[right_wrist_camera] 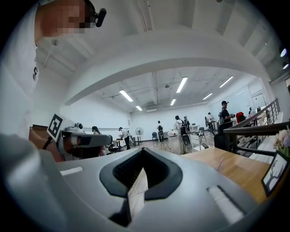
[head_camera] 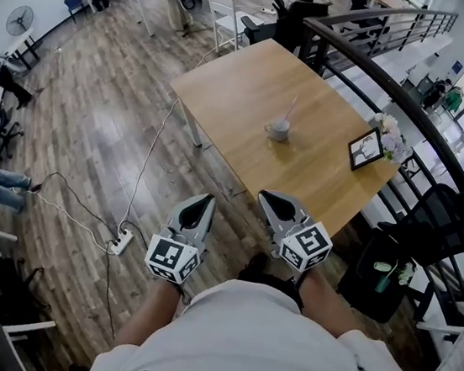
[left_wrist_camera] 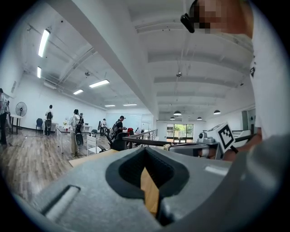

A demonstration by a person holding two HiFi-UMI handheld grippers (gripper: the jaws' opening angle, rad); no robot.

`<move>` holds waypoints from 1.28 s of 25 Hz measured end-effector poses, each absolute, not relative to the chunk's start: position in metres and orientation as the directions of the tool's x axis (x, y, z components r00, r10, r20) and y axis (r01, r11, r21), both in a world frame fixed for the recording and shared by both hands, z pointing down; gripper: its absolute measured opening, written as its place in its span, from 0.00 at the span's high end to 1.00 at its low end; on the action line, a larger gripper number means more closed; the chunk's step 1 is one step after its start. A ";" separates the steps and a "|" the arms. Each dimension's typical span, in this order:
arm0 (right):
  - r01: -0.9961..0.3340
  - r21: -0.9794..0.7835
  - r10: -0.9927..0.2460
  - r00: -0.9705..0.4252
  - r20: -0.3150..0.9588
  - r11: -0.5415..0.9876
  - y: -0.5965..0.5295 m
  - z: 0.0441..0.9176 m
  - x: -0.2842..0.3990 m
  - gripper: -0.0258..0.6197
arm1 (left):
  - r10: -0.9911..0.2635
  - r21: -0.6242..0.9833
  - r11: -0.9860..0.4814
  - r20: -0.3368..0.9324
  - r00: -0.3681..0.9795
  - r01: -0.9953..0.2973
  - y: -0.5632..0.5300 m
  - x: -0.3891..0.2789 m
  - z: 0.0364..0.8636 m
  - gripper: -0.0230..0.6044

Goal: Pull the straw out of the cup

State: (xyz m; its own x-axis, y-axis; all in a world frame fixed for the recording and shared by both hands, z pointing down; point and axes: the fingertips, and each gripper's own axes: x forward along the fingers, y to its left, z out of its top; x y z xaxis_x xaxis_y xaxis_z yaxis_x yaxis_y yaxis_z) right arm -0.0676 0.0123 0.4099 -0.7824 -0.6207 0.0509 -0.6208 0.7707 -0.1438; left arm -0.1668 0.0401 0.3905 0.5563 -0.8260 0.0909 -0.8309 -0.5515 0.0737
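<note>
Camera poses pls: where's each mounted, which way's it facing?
Head view: on the head, steeply down at table, cup; shirt, left gripper, right gripper show.
Left gripper view: on left gripper, level along its shut jaws toward table; shirt, right gripper show.
Right gripper view: on right gripper, level along shut jaws, table, picture frame; left gripper shows.
Shared: table, all three.

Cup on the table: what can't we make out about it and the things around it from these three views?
- Cup: what is in it. It is too small and far away in the head view, and neither gripper view shows it clearly.
- Straw: how deep it sits. Its lower end is hidden inside the cup.
- Picture frame: its image. It is too small in the head view and cut off by the edge in the right gripper view.
</note>
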 end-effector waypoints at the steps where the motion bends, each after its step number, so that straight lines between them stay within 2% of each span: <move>1: -0.625 -0.142 -0.625 -0.779 0.048 0.768 -0.001 0.409 -0.064 0.95 | -0.824 0.071 -0.555 0.090 0.560 -0.829 0.026 -0.163 0.390 0.96; 15: -0.703 -0.134 -0.706 -0.707 0.037 0.698 -0.120 0.397 0.029 0.95 | -0.756 0.049 -0.649 0.078 0.650 -0.759 -0.107 -0.072 0.382 0.96; 32: -0.836 -0.191 -0.834 -0.540 0.117 0.514 -0.250 0.444 0.051 0.95 | -0.578 0.103 -0.796 0.159 0.800 -0.596 -0.260 -0.039 0.429 0.96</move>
State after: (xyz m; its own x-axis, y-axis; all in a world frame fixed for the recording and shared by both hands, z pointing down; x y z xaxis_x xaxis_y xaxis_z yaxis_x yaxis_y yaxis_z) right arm 0.0514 -0.2495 0.4435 -0.5397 -0.8336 0.1175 -0.8360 0.5142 -0.1915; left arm -0.0392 -0.2605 0.4290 0.8002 -0.5783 0.1588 -0.5959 -0.7964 0.1029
